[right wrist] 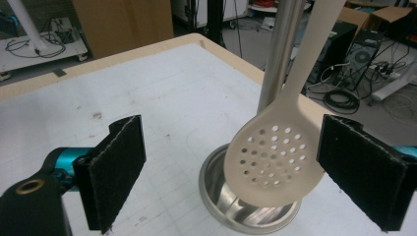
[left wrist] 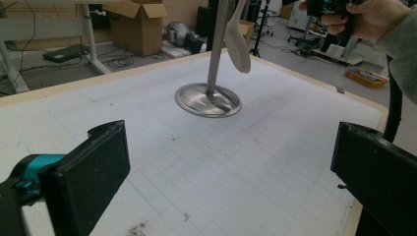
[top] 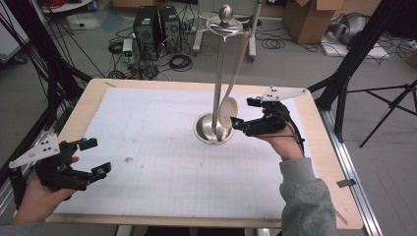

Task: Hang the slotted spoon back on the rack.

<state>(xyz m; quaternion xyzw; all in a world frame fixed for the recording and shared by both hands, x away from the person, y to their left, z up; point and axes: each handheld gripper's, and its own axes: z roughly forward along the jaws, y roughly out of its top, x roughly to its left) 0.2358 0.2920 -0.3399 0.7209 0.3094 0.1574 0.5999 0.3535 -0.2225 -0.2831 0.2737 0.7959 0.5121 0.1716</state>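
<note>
A pale slotted spoon (top: 227,110) hangs by its handle from the ring at the top of a steel utensil stand (top: 219,73). Its perforated head (right wrist: 273,162) dangles just above the stand's round base (right wrist: 216,201). My right gripper (top: 245,112) is level with the spoon head, just right of it, and open. In the right gripper view the head sits between the two black pads (right wrist: 118,167), close to the right one, and neither pad presses on it. At the table's near left, my left gripper (top: 96,157) is open with nothing between its jaws, pointing toward the stand (left wrist: 211,59).
A white gridded mat (top: 147,147) covers the wooden table (top: 324,162). A small dark speck (top: 129,159) lies on the mat near the left gripper. Behind the table's far edge, computer towers (top: 157,27), cables and cardboard boxes sit on the floor. Black tripod legs (top: 349,64) stand to the right.
</note>
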